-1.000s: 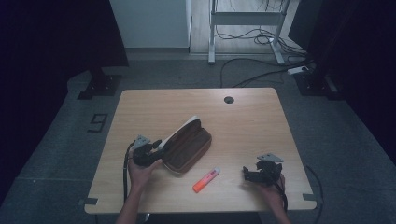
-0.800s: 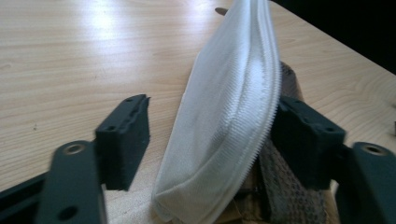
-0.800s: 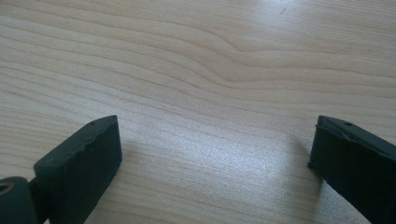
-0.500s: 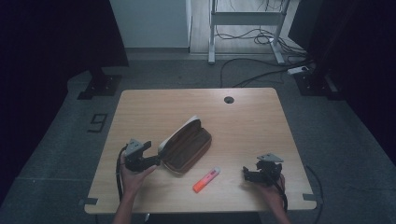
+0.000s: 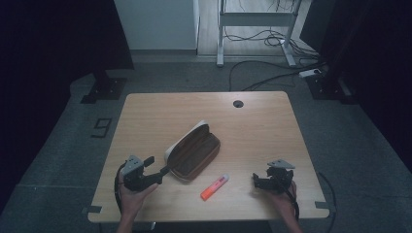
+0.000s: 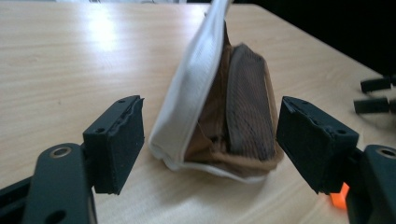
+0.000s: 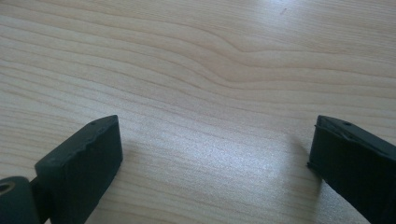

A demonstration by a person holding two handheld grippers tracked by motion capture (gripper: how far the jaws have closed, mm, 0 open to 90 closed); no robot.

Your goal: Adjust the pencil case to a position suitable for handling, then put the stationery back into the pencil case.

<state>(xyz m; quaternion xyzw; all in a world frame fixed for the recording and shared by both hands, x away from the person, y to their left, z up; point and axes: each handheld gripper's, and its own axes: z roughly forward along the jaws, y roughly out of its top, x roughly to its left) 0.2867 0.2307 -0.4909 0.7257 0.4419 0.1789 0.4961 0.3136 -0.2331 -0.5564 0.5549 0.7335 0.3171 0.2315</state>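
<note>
Both tongs spread; left tongs [image 6: 210, 140] face open brown case [image 6: 233, 107], white lid, possibly fabric-lined.

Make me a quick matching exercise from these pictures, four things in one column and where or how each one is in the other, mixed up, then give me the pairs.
Things
1. pouch
2. orange marker
3. left tool
4. right tool

States
A. open, over bare wood near the table's right front
B. open, aimed at the pouch's near end
C. lies flat between pouch and front edge
D. brown and white, mid-table, gaping open

Pairs: 1-D, 2-C, 3-B, 4-A
</note>
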